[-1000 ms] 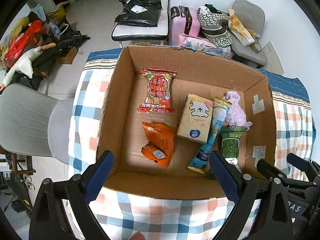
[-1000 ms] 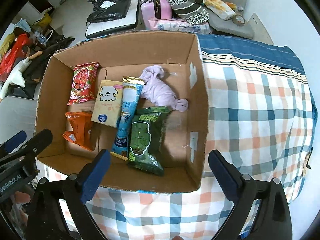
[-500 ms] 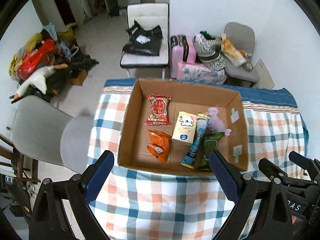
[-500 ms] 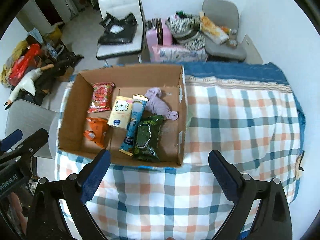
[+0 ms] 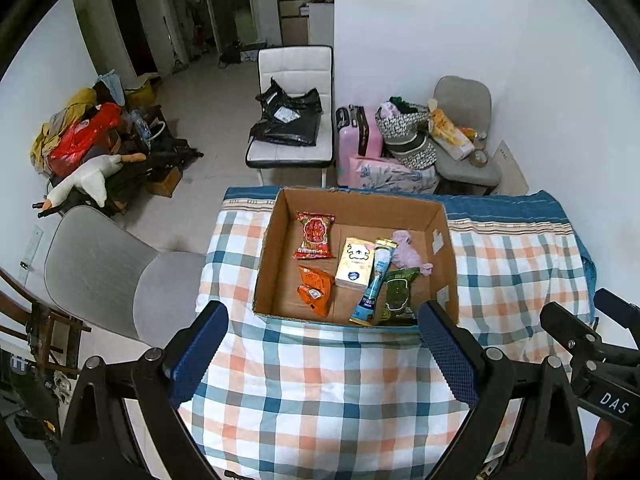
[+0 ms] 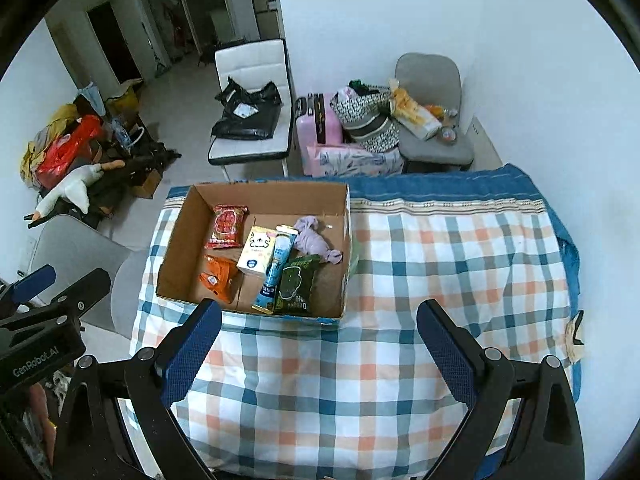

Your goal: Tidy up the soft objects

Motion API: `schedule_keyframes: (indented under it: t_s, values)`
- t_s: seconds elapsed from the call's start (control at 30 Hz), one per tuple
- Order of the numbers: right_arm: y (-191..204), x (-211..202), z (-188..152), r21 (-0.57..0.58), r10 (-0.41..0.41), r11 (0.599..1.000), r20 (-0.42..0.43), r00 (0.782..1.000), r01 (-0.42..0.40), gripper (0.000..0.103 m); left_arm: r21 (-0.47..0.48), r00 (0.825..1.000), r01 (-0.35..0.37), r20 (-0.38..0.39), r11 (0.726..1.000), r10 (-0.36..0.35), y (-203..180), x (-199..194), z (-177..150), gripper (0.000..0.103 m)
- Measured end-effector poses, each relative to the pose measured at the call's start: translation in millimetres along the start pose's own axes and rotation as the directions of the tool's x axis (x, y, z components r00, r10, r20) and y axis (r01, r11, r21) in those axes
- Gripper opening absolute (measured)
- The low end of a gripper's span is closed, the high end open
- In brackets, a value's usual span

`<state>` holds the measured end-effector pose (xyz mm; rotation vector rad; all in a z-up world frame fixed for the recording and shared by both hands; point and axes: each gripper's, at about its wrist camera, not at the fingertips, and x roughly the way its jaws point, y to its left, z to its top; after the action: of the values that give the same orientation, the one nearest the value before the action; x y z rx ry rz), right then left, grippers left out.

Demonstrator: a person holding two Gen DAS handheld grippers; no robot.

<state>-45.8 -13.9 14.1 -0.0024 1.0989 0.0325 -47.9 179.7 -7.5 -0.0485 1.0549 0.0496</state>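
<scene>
Six soft items are lying in the box [image 5: 438, 216] on the checked desk [image 5: 320, 380]. Both grippers, left [image 5: 323, 354] and right [image 6: 318, 346], are hovering with fingers spread, holding nothing. Sorting appears finished; any next move is only checking.

Both views are evenly and brightly lit by soft indoor light, with the plain white wall [image 5: 500, 60] nearly washed out. The far dark doorway [image 5: 132, 28] sits in dim shade. Shadows are faint; the open brown cardboard box [image 6: 176, 240] casts a mild one on its own floor. Fisheye distortion bends straight lines towards the edges, and black vignetting fills the corners. Focus is crisp at centre and slightly soft at the rim.
</scene>
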Motion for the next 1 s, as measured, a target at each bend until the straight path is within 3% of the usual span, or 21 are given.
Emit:
schedule_keyframes:
  t_s: [0.3,1.0]
  values:
    - [-1,-35,-6,-0.011,0.010,1.000,0.036,0.999,-0.010,0.100,-0.006,0.999,0.009,0.034,1.000,-0.009,1,-29,-5,0.097]
    - [-2,-46,-9,-0.016,0.002,1.000,0.048,0.999,-0.001,0.100,-0.013,1.000,0.023,0.015,1.000,-0.023,-5,-32,-14,0.097]
